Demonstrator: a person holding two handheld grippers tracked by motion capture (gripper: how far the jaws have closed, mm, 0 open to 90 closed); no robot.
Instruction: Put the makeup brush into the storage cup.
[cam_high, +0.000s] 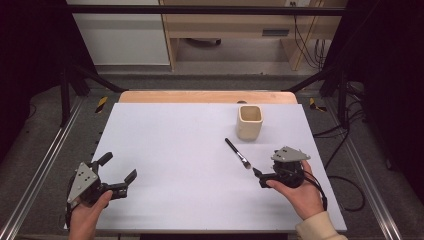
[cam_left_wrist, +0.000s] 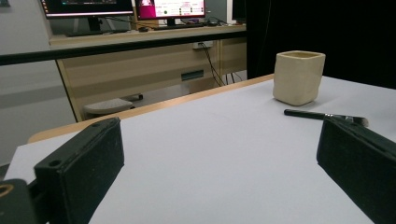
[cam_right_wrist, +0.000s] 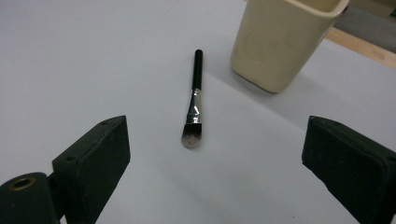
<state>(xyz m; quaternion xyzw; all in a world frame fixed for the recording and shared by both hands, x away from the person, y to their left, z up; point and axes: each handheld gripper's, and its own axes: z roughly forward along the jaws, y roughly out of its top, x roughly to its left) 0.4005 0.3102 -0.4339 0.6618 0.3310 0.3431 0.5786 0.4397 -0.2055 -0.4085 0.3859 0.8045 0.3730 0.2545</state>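
A makeup brush (cam_high: 237, 153) with a black handle and silver ferrule lies flat on the white board (cam_high: 175, 150), bristles toward the near right. Behind it a cream square cup (cam_high: 249, 122) stands upright and looks empty. My right gripper (cam_high: 260, 177) hovers just short of the bristle end, held in a hand. In the right gripper view its jaws stand wide apart with the brush (cam_right_wrist: 195, 100) ahead of them and untouched, the cup (cam_right_wrist: 280, 42) beyond. My left gripper (cam_high: 119, 167) sits open at the near left, nothing between its jaws; the left gripper view has the cup (cam_left_wrist: 299, 77) and brush (cam_left_wrist: 322, 115) far off.
The board's far side ends at a wooden table strip (cam_high: 207, 97). Metal rails (cam_high: 45, 165) run along both sides of the table, and cables (cam_high: 345, 185) trail on the floor at the right. Desks with monitors (cam_left_wrist: 170, 8) stand beyond the table.
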